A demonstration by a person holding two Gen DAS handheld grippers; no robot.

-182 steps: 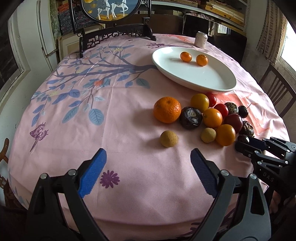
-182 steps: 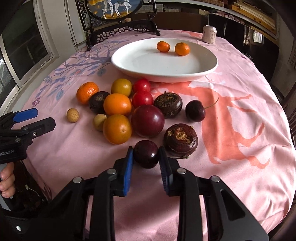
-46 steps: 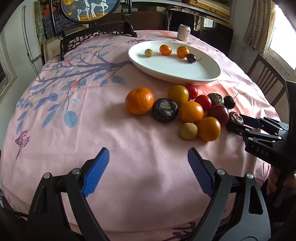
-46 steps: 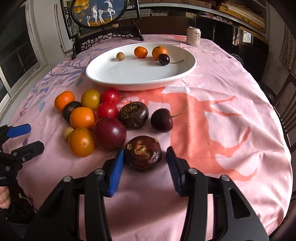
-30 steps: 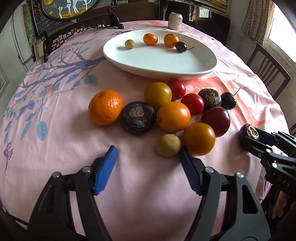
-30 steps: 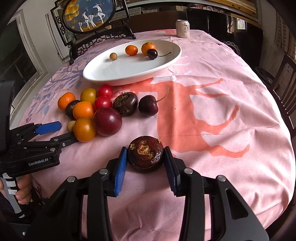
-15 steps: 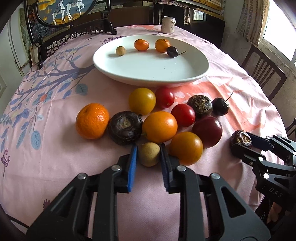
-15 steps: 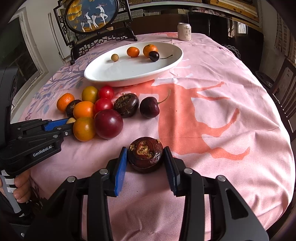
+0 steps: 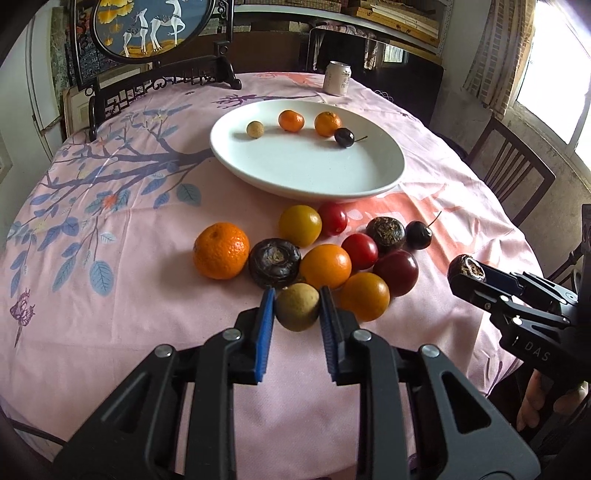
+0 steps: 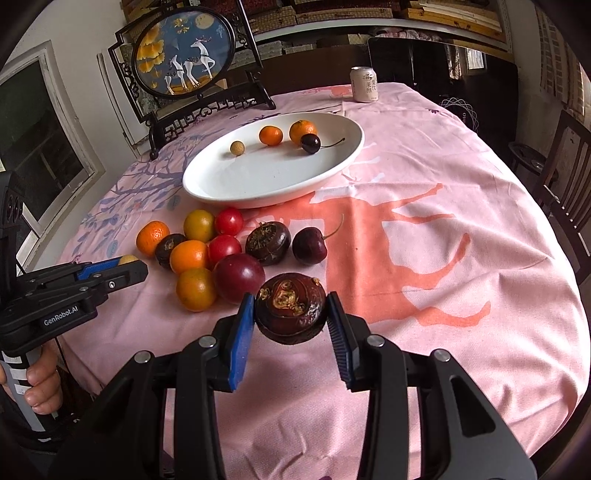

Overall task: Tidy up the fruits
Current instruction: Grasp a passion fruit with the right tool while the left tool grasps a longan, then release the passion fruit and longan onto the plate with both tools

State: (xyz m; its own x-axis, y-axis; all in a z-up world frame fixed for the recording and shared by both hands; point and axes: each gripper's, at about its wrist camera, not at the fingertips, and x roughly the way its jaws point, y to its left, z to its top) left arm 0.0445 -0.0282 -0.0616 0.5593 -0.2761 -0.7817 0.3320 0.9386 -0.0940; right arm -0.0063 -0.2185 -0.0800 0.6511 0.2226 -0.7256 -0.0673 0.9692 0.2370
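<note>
My left gripper is shut on a small tan longan at the near edge of the fruit pile. My right gripper is shut on a dark brown water chestnut and holds it just above the cloth; it also shows in the left wrist view. The white oval plate holds a small tan longan, two small oranges and a dark cherry. The pile on the cloth has oranges, red tomatoes, a plum, water chestnuts and a cherry.
A drink can stands at the far edge of the pink tablecloth. A framed round deer picture on a dark stand sits at the back left. Wooden chairs stand at the right.
My left gripper moved forward and closed on the tan longan. My right gripper closed on the water chestnut and lifted it slightly.
</note>
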